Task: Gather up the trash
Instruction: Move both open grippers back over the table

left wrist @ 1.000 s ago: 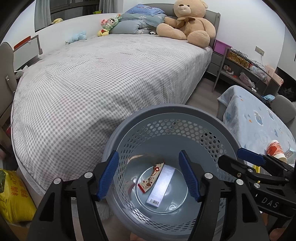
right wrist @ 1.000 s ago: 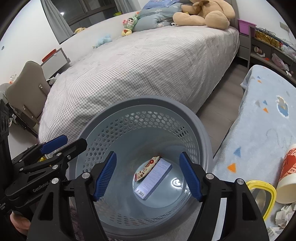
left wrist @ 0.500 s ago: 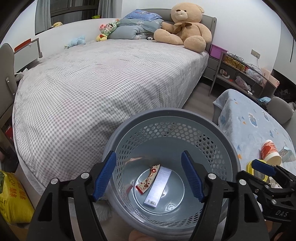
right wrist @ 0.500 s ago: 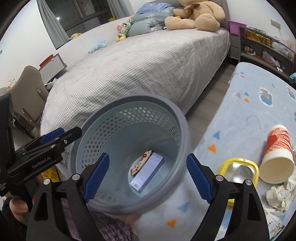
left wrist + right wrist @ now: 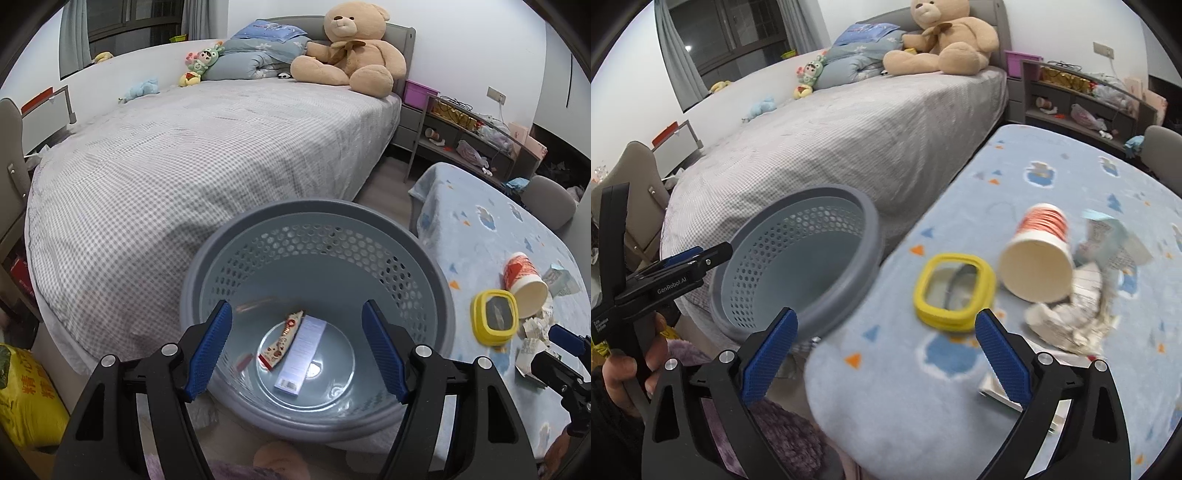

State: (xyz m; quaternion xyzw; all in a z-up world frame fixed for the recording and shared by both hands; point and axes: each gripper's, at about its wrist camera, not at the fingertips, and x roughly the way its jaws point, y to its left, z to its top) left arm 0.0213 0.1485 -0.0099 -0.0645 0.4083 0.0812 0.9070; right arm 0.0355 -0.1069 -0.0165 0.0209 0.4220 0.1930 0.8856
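Note:
A grey perforated basket (image 5: pixel 317 221) stands on the floor between the bed and the table; it holds a white box (image 5: pixel 301 356) and a red-and-white wrapper (image 5: pixel 282 341). My left gripper (image 5: pixel 297 350) is open and empty above the basket. My right gripper (image 5: pixel 882 350) is open and empty over the table's near edge. On the table lie a tipped paper cup (image 5: pixel 1039 264), a yellow-rimmed lid (image 5: pixel 955 290) and crumpled paper (image 5: pixel 1071 317). The basket also shows in the right wrist view (image 5: pixel 798 258).
The table has a light blue patterned cloth (image 5: pixel 1015 184). A bed with a grey checked cover (image 5: pixel 177 162) and a teddy bear (image 5: pixel 351 48) fills the left. A yellow bag (image 5: pixel 22 406) lies on the floor. Shelves (image 5: pixel 472 136) stand at the back right.
My right gripper has swung right, from above the basket to over the table with the cup and lid. My left gripper has pulled back a little and stays above the basket.

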